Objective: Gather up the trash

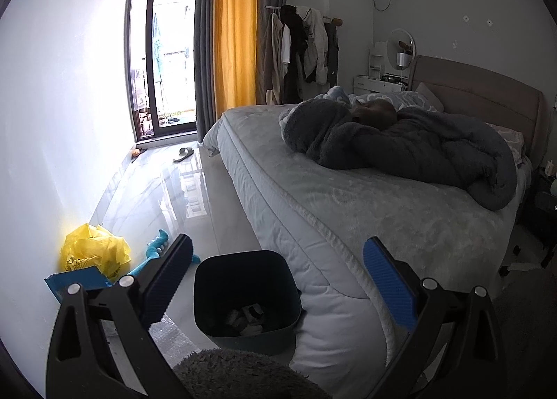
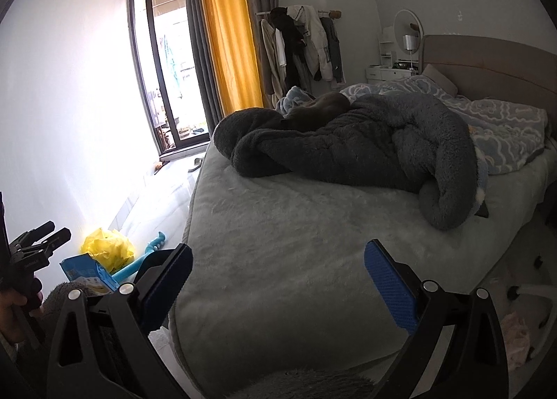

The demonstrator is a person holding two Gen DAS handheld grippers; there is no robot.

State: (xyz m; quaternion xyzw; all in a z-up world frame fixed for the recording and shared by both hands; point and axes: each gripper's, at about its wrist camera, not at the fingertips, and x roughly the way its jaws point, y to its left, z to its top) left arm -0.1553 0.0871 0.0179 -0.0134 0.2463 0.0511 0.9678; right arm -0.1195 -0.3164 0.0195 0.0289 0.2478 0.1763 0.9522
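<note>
- We hold both grippers raised at the near end of the room, facing the window; the left gripper (image 1: pixel 276 280) has its jaws spread wide with nothing between them, and the right gripper (image 2: pixel 278 282) is likewise wide open and empty over the near corner of the bed (image 2: pixel 278 242).
- The dark bin (image 1: pixel 243 294) stands on the floor (image 1: pixel 167 197) just below the left gripper, against the near corner of the bed, with some crumpled scraps already at its bottom.
- The trash still to collect lies at the near left by the wall: a crumpled yellow plastic bag (image 1: pixel 95 249) and, touching it on the near side, a blue packet (image 1: pixel 78 279). A teal toy (image 1: pixel 160 249) lies just right of them; we judge it is not trash and leave it.
- The left gripper seems best placed, so we swing it left and down toward the yellow bag.
- We close on a raised fold of the thin plastic, not its flat edge, so it does not slip out.
- We keep the bin within reach and avoid tipping it while turning.
- The blue packet lies flat; we pinch it by an edge.
</note>
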